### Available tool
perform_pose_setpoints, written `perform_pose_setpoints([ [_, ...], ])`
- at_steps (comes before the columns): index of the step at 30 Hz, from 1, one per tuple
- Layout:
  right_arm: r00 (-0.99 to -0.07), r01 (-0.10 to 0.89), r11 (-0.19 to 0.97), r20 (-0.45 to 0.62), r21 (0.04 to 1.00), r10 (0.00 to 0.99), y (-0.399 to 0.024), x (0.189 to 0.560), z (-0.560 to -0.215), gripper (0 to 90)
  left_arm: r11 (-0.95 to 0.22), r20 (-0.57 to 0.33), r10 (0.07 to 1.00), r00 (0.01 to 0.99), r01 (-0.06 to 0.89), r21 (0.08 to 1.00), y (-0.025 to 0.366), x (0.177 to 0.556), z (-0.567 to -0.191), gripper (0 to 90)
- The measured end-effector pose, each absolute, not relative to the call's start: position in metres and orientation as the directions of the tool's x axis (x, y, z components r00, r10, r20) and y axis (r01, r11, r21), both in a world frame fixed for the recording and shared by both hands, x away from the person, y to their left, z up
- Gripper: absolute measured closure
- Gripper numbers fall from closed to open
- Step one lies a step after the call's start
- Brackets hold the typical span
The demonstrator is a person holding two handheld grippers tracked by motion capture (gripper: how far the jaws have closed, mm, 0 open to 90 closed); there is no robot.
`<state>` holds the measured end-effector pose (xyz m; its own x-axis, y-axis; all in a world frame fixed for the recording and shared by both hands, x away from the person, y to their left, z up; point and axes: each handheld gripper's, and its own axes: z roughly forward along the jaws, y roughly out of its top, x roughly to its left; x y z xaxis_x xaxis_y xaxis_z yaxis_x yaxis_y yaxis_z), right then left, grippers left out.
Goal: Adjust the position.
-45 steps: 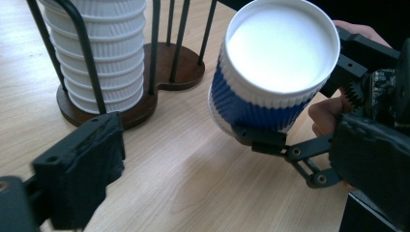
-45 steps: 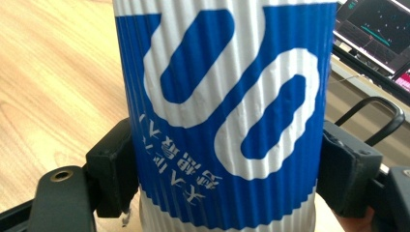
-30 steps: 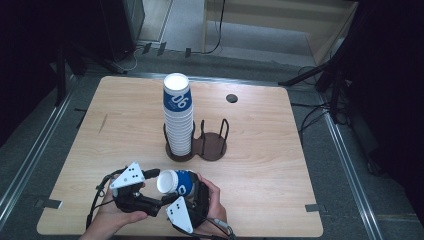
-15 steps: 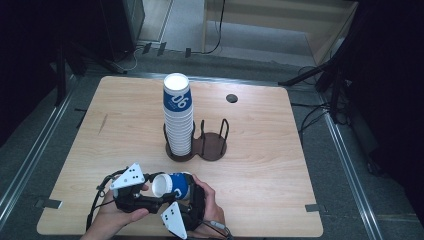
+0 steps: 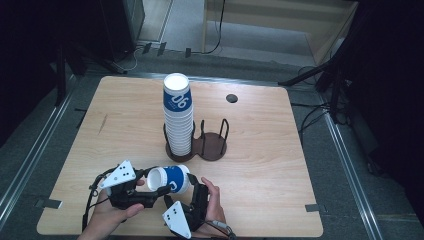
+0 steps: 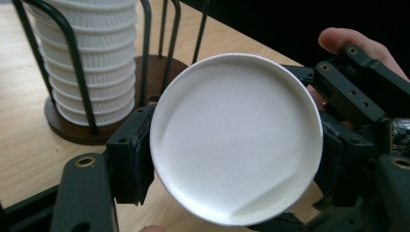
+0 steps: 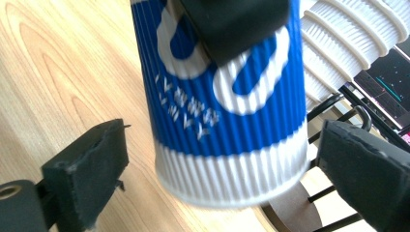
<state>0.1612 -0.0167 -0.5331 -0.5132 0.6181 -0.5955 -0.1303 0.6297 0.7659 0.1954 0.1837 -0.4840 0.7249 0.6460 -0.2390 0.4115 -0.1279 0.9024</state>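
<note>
- A blue-and-white ribbed paper cup (image 5: 168, 180) lies on its side in the air above the near edge of the light wooden table (image 5: 260, 145), its white base turned toward the left gripper (image 5: 142, 192).
- The left gripper view has that round base between its two black jaws, which press against the cup on either side; the left gripper is clamped on the cup.
- In the right gripper view, the right gripper (image 7: 222, 188) has its padded jaws spread wide on either side of the cup, well apart from its ribbed wall, so it grips nothing; a dark jaw of the other gripper crosses the cup's upper part.
- Farther up the table, a tall stack of matching ribbed paper cups (image 5: 178, 116) stands in one bay of a dark wooden two-bay holder with black wire posts (image 5: 212, 142); the other bay is vacant.
- My reading: this is a hand-over or re-grip step, one cup being passed between grippers.
- The next move probably calls for the right jaws to close squarely on the ribbed wall without crushing it before the left ones let go.
</note>
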Motion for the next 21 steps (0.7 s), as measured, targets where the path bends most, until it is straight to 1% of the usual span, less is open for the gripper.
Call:
perform_pose_setpoints([
  [6,-0.508,-0.105,0.591,-0.554,0.800,0.659,-0.020,0.162,-0.528,2.7,-0.070,-0.251,0.655,0.712,0.389,0.919,0.193,0.196,-0.482,28.3],
  [9,-0.507,-0.088,0.571,-0.531,0.816,0.679,-0.022,0.163,-0.525,2.7,-0.061,-0.239,0.673,0.700,0.375,0.925,0.197,0.196,-0.481,28.3],
  [11,-0.511,-0.073,0.553,-0.508,0.830,0.694,-0.022,0.164,-0.524,2.6,-0.026,-0.242,0.695,0.678,0.359,0.933,0.203,0.196,-0.479,28.3],
  [17,-0.519,-0.051,0.542,-0.486,0.839,0.703,-0.023,0.165,-0.524,0.9,0.040,-0.268,0.698,0.664,0.338,0.940,0.210,0.197,-0.479,28.3],
  [21,-0.520,-0.037,0.524,-0.464,0.851,0.717,-0.024,0.167,-0.523,0.8,0.049,-0.253,0.703,0.665,0.309,0.950,0.211,0.198,-0.480,28.3],
])
